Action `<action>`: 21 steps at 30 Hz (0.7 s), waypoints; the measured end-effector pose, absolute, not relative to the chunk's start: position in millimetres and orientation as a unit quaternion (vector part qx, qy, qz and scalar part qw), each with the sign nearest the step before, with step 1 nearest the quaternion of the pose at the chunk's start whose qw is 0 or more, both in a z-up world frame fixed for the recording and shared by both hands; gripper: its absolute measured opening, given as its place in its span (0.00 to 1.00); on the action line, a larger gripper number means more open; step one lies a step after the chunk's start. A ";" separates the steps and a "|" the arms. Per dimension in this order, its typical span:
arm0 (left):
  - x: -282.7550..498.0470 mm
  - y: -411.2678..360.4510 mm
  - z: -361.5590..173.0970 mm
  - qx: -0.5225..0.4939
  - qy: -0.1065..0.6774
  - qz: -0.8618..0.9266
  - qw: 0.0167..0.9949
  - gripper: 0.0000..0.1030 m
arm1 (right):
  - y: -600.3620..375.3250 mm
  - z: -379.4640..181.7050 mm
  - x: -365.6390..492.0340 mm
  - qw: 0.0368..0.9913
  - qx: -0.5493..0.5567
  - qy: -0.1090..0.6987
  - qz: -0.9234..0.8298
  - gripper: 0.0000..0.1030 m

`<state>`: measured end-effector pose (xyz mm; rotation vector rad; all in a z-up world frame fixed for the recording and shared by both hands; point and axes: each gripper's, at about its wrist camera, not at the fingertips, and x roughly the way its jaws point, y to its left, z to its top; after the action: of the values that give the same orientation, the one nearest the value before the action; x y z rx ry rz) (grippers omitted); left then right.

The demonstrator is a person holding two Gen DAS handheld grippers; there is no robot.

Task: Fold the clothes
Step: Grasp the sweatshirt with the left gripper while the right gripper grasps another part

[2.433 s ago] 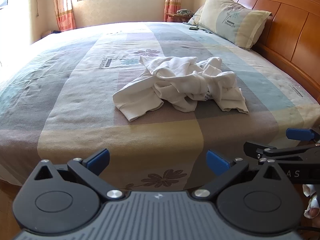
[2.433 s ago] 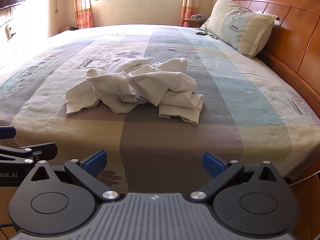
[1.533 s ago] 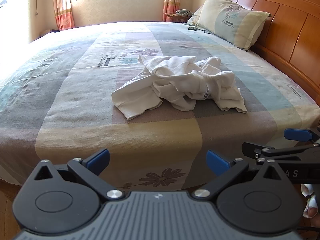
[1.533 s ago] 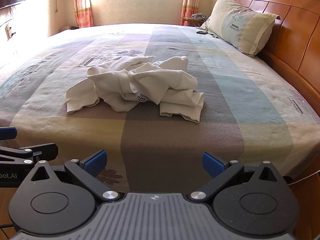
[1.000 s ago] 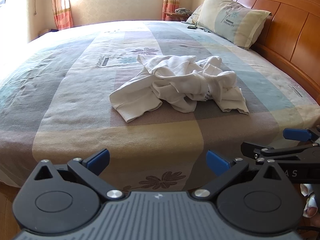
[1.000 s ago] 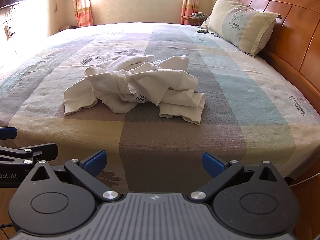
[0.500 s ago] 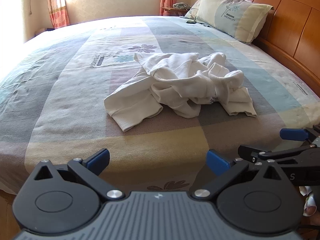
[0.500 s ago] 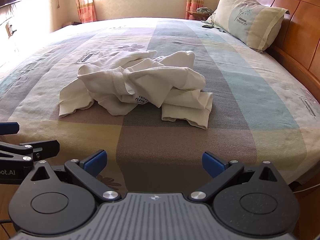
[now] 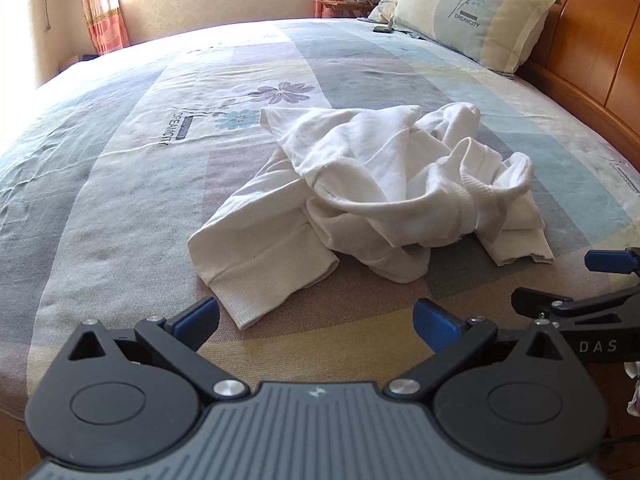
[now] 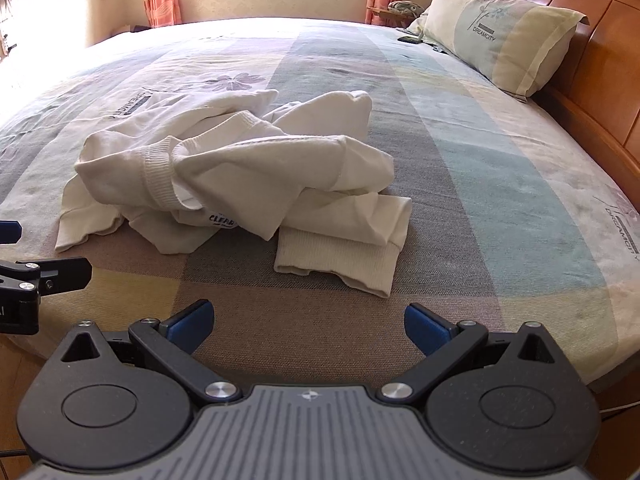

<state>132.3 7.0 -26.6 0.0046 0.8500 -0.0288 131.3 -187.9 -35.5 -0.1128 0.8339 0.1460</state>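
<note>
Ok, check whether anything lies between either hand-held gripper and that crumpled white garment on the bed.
Nothing visible does. Only bare bedspread lies between the open left hand-held gripper and the white garment, and likewise before the open right hand-held gripper. The pillow sits far off by the headboard.

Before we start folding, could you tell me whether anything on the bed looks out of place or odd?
Only the white sweatshirt stands out: it lies crumpled in a heap mid-bed, cuffed sleeves sticking out, not spread flat. The bedspread and pillow look orderly. Both tools are open, short of the garment.
</note>
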 end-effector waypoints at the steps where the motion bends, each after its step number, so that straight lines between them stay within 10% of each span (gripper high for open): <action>1: 138.4 7.6 -27.4 0.000 0.415 -0.013 0.910 0.99 | -189.4 -36.2 136.5 0.910 -0.055 0.405 0.068 1.00; 21: 262.2 15.2 30.8 -0.010 0.426 -0.016 0.905 1.00 | -193.7 13.5 269.1 0.901 -0.042 0.425 0.078 1.00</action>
<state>262.2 15.2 30.8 -0.0203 0.8796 -0.0329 269.1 -193.7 13.5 -0.0859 0.8802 0.1620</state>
